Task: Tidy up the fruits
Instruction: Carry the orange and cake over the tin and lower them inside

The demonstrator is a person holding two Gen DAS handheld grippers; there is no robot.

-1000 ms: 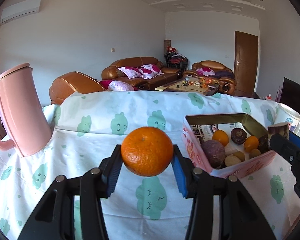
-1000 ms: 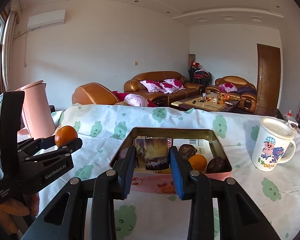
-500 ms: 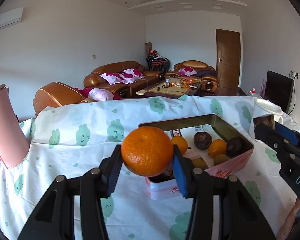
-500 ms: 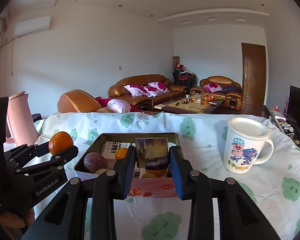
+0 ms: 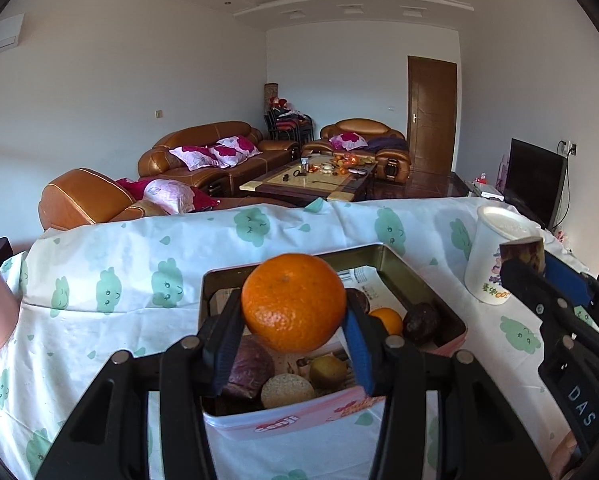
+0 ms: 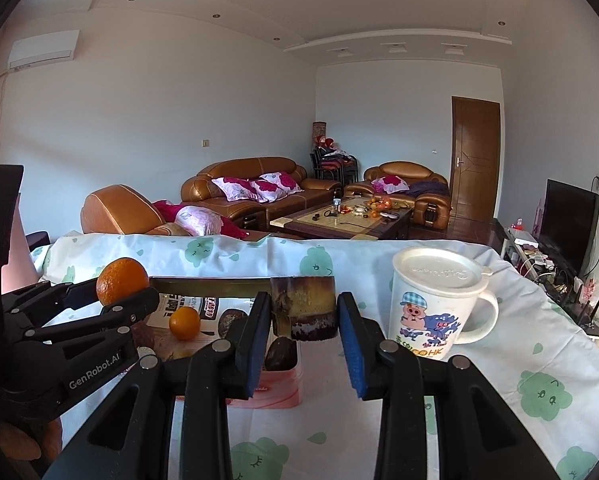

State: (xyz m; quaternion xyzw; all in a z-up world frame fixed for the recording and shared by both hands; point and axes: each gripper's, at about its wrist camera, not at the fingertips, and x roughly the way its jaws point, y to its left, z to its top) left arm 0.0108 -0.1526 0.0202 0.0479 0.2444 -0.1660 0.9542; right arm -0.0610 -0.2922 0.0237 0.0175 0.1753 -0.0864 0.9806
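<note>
You've swung your left gripper [image 5: 293, 332], still clamped on the round orange mandarin [image 5: 293, 302], over the pink rectangular fruit tin [image 5: 283, 420], while your right gripper [image 6: 303, 326] keeps pinching the purple sugarcane chunk [image 6: 303, 306] beside it, hiding some fruit inside.

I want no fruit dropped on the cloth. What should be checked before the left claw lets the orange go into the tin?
1. Left claw grips the orange on both sides: ok.
2. Orange hangs over the tin: ok by the left wrist view; exact height cannot tell.
3. Free spot among the fruit below: cannot tell, the orange hides it.
4. Right claw, holding the sugarcane piece, is clear of the drop path: ok.
5. Mug stands apart from the tin: ok.
</note>
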